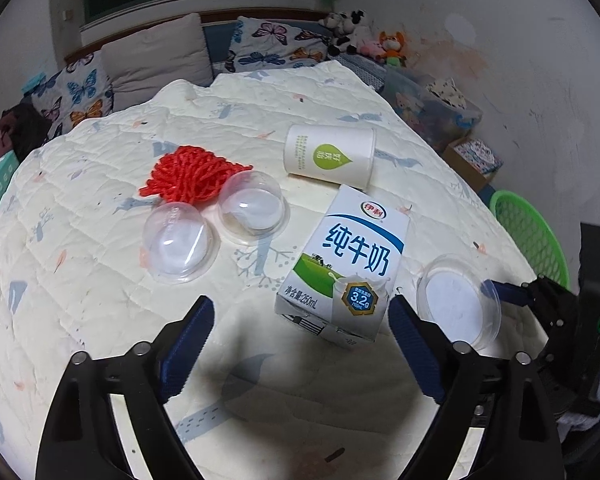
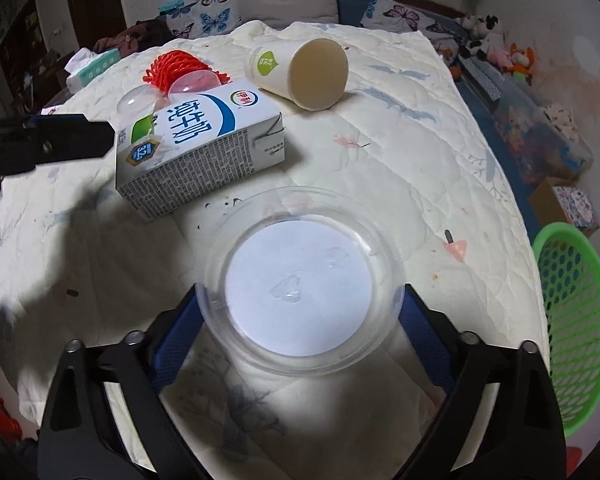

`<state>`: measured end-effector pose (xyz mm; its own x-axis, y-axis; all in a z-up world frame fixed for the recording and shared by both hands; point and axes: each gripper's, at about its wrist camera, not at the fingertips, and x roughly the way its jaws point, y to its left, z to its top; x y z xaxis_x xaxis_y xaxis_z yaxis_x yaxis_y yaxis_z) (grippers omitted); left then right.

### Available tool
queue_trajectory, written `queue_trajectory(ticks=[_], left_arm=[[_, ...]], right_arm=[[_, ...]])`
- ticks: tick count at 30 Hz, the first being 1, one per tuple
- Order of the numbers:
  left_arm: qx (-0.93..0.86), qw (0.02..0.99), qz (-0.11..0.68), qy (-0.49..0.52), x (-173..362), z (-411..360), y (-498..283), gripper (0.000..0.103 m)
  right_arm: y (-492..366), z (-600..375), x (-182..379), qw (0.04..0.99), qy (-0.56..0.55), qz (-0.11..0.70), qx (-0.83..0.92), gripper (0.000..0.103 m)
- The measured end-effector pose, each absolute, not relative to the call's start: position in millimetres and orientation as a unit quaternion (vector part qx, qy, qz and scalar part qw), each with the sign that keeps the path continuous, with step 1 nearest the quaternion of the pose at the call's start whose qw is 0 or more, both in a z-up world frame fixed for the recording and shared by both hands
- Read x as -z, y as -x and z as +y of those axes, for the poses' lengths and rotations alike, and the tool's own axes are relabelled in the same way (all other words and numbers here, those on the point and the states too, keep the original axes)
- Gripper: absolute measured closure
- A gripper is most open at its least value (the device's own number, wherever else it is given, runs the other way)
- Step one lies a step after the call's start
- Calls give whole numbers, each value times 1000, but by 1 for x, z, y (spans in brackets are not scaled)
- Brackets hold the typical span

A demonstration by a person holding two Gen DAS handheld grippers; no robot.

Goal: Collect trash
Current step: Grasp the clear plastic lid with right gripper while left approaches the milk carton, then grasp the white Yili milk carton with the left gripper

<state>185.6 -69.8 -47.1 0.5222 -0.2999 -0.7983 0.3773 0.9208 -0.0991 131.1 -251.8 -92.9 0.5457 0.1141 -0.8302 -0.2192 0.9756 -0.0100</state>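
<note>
A milk carton lies on the quilted table cover, also in the right wrist view. Behind it lie a paper cup on its side, a red mesh net and two clear plastic domes. My left gripper is open just in front of the carton. My right gripper is closed on a clear plastic lid, fingers touching its rim on both sides; the lid also shows in the left wrist view.
A green plastic basket stands off the table's right edge, also in the left wrist view. Boxes and a storage bin sit on the floor beyond it. Pillows and plush toys line the far side.
</note>
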Motion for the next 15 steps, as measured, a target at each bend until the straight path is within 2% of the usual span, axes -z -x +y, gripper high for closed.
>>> queue_trajectory(ticks=[15], left_arm=[[232, 861, 432, -136, 46, -109, -201, 12]], right_arm=[[-121, -265, 82, 882, 37, 461, -91, 12]])
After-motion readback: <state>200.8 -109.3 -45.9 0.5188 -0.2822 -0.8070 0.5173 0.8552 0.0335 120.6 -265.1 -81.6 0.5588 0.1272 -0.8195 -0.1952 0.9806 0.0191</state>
